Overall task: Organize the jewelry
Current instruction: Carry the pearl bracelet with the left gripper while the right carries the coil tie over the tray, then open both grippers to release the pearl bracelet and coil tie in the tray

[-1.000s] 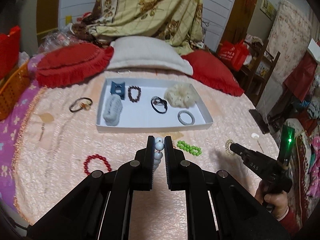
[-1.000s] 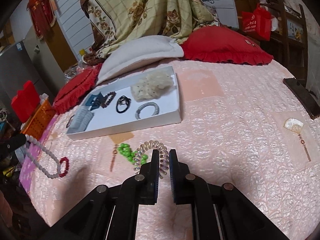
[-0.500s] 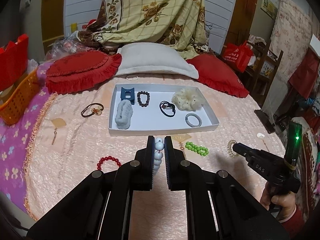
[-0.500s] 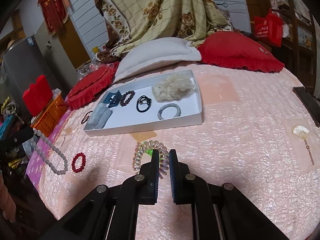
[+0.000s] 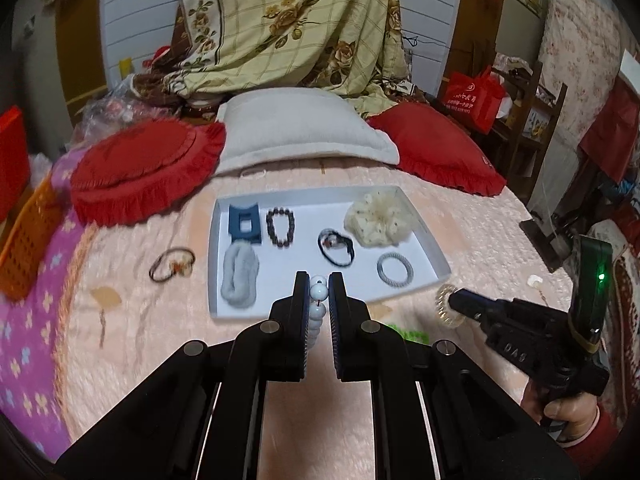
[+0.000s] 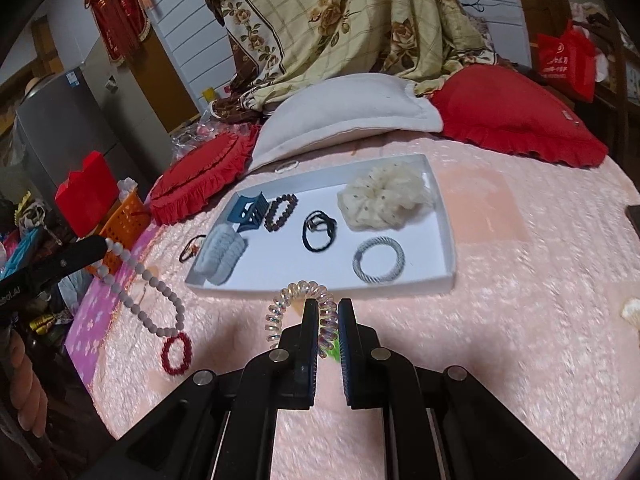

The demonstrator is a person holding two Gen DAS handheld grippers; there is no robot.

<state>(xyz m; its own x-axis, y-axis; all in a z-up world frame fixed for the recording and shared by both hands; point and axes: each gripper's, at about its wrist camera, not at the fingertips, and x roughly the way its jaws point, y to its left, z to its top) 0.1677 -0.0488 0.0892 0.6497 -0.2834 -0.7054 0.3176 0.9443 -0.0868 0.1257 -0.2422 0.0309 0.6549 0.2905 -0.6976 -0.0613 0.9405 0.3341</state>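
A white tray (image 5: 434, 252) lies on the pink bedspread and holds a blue claw clip (image 5: 244, 224), a dark bead bracelet (image 5: 280, 226), a black hair tie (image 5: 336, 246), a cream scrunchie (image 5: 378, 220), a grey ring tie (image 5: 395, 269) and a grey scrunchie (image 5: 239, 277). My left gripper (image 5: 319, 282) is shut on a white bead necklace (image 5: 319, 292), which hangs from it in the right wrist view (image 6: 148, 284). My right gripper (image 6: 328, 308) is shut on a clear spiral hair tie (image 6: 296, 300), lifted just before the tray (image 6: 448, 240).
On the bedspread lie a red bead bracelet (image 6: 176, 354), green beads (image 5: 412, 334), a brown hair tie (image 5: 172, 266) and small fan-shaped charms (image 5: 105, 298). Red cushions (image 5: 144, 168) and a white pillow (image 5: 296, 132) sit behind the tray. An orange basket (image 5: 28, 248) stands left.
Both grippers have lifted and moved toward the tray. The spiral hair tie has come up off the bedspread in my right gripper. The necklace stays held in my left.
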